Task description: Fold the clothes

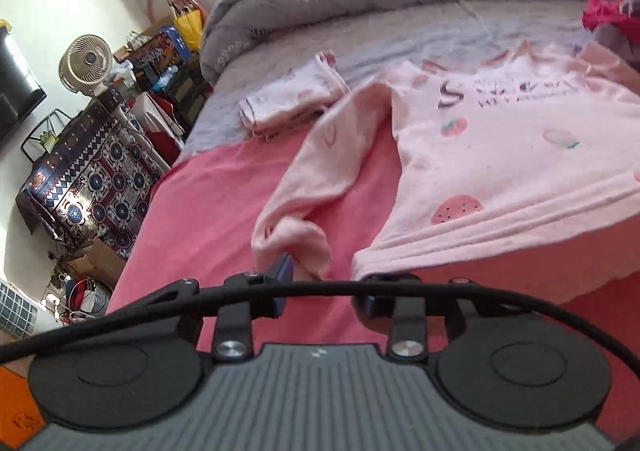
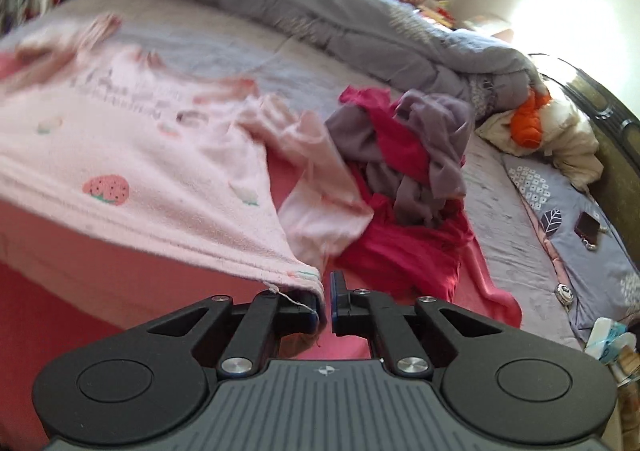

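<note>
Our left gripper (image 1: 324,287) has its blue-padded jaws spread apart at the near edge of the bed, one pad tucked against the bunched cuff of a sleeve and the other under the hem corner of the pale pink fleece top printed with strawberries (image 1: 500,139); we cannot see it pinching any cloth. Our right gripper (image 2: 325,299) has its jaws nearly together, and the opposite hem corner of the same pink top (image 2: 120,155) drapes over its left pad with a loose thread hanging; whether the cloth is truly clamped between the pads we cannot tell. That top lies front-up across the pink sheet (image 1: 216,203) near the front edge of the bed, its hem lifted toward us and both long sleeves trailing down its sides. Beyond its left sleeve a small folded pink-and-white garment (image 1: 288,103) rests on the grey bedspread (image 1: 400,35). Just beside the top's right sleeve sits a tangled heap of magenta and mauve clothes (image 2: 408,171). A rumpled grey quilt (image 2: 320,7) runs along the far edge, and a dark phone (image 2: 587,227) lies on a patterned pillow toward the right corner.
</note>
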### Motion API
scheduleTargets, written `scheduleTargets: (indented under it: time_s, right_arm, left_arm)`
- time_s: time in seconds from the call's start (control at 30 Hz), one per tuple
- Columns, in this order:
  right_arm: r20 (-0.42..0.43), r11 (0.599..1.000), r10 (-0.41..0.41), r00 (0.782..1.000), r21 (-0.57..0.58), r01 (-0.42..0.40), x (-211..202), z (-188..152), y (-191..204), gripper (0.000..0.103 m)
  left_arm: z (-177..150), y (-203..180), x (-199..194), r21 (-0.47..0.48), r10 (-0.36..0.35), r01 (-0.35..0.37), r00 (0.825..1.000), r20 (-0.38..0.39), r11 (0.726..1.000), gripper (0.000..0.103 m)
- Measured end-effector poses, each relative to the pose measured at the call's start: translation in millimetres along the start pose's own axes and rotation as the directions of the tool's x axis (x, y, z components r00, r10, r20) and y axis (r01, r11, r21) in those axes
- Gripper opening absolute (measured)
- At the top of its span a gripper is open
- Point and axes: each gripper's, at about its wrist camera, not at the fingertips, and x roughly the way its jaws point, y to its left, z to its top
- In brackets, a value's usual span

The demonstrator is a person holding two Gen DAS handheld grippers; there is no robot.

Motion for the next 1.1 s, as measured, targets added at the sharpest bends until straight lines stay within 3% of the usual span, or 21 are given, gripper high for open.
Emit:
scheduleTargets:
  time_s: [0.17, 0.23, 0.43, 0.53, 0.57, 0.63, 0.7, 0.77, 0.83, 0.93, 1.0, 1.03, 1.1]
  right_arm:
    - [-0.149, 0.995, 0.077, 0.986, -0.047, -0.085, 23, -41, 29, 0.008]
    - [-0.204, 0.991, 0.115, 0.972, -0.048, -0.127, 32, -53, 36, 0.008]
    - [-0.201, 0.982, 0.142, 0.969, -0.096, -0.164, 26, -64, 38, 0.009]
    - [-0.203, 0.975, 0.168, 0.965, -0.111, -0.193, 33, -71, 34, 0.02]
    - [-0.195, 0.972, 0.175, 0.965, -0.122, -0.201, 34, -74, 33, 0.028]
    - [-0.166, 0.966, 0.175, 0.97, -0.164, -0.203, 39, -77, 28, 0.038]
    - [-0.114, 0.958, 0.161, 0.98, -0.219, -0.183, 35, -83, 25, 0.055]
    - [-0.059, 0.946, 0.166, 0.984, -0.273, -0.176, 28, -90, 23, 0.058]
    - [-0.019, 0.925, 0.193, 0.981, -0.331, -0.189, 22, -95, 19, 0.058]
    - [-0.002, 0.898, 0.241, 0.971, -0.38, -0.223, 13, -94, 13, 0.06]
    - [-0.068, 0.882, 0.306, 0.949, -0.355, -0.31, 11, -87, 5, 0.08]
    - [-0.112, 0.875, 0.33, 0.937, -0.336, -0.348, 12, -85, 0, 0.083]
    - [-0.204, 0.867, 0.332, 0.921, -0.319, -0.383, 12, -88, -9, 0.085]
  left_arm:
    - [-40, -14, 24, 0.009, -0.002, 0.003, 0.988, -0.156, 1.0, 0.045]
    - [-47, -17, 27, 0.016, -0.004, 0.007, 0.985, -0.173, 1.0, 0.045]
    - [-58, -22, 20, 0.1, -0.003, 0.02, 0.986, -0.164, 0.995, 0.05]
    - [-67, -24, 24, 0.166, 0.006, 0.018, 0.99, -0.14, 0.986, 0.06]
    - [-71, -27, 24, 0.207, 0.014, 0.011, 0.993, -0.119, 0.978, 0.063]
    - [-81, -37, 19, 0.354, 0.034, -0.018, 0.999, -0.041, 0.935, 0.065]
    - [-96, -50, 12, 0.519, 0.058, -0.083, 0.996, 0.064, 0.851, 0.069]
    - [-112, -57, 5, 0.627, 0.053, -0.136, 0.987, 0.15, 0.767, 0.07]
    - [-118, -55, 0, 0.65, 0.019, -0.118, 0.987, 0.157, 0.75, 0.07]
    - [-115, -47, -8, 0.625, -0.034, -0.044, 0.993, 0.112, 0.779, 0.07]
    - [-110, -39, -10, 0.587, -0.066, 0.027, 0.997, 0.045, 0.809, 0.079]
    - [-108, -33, -10, 0.56, -0.08, 0.065, 0.997, 0.003, 0.826, 0.089]
    - [-107, -20, -8, 0.495, -0.088, 0.112, 0.994, -0.071, 0.861, 0.09]
